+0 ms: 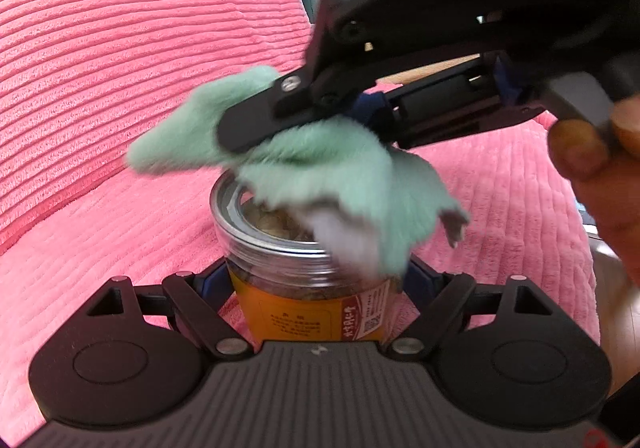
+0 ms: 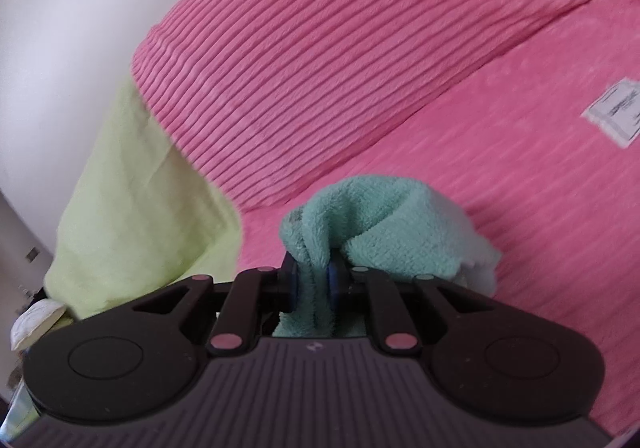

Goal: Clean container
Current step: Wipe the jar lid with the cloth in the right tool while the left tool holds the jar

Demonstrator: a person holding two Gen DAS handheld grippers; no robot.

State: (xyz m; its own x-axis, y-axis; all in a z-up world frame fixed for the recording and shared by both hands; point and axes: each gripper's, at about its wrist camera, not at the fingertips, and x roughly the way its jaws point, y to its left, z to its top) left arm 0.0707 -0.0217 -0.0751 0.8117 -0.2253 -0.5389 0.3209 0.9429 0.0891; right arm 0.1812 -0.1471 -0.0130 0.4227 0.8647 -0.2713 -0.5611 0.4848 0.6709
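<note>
Clearly we clamp the jar (image 1: 316,288) upright in our left tool (image 1: 316,284) so it cannot turn. Our right tool (image 2: 314,280), pinching the green cloth (image 2: 384,224), drags it across the metal rim.

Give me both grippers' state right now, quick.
Left gripper: jaws shut on the jar, gripping its sides.
Right gripper: jaws shut on the green cloth, which drapes over the jar's mouth.

Left gripper (image 1: 316,280) jaws clamped low; right gripper (image 2: 314,276) jaws pinched together, angled downward above it.
</note>
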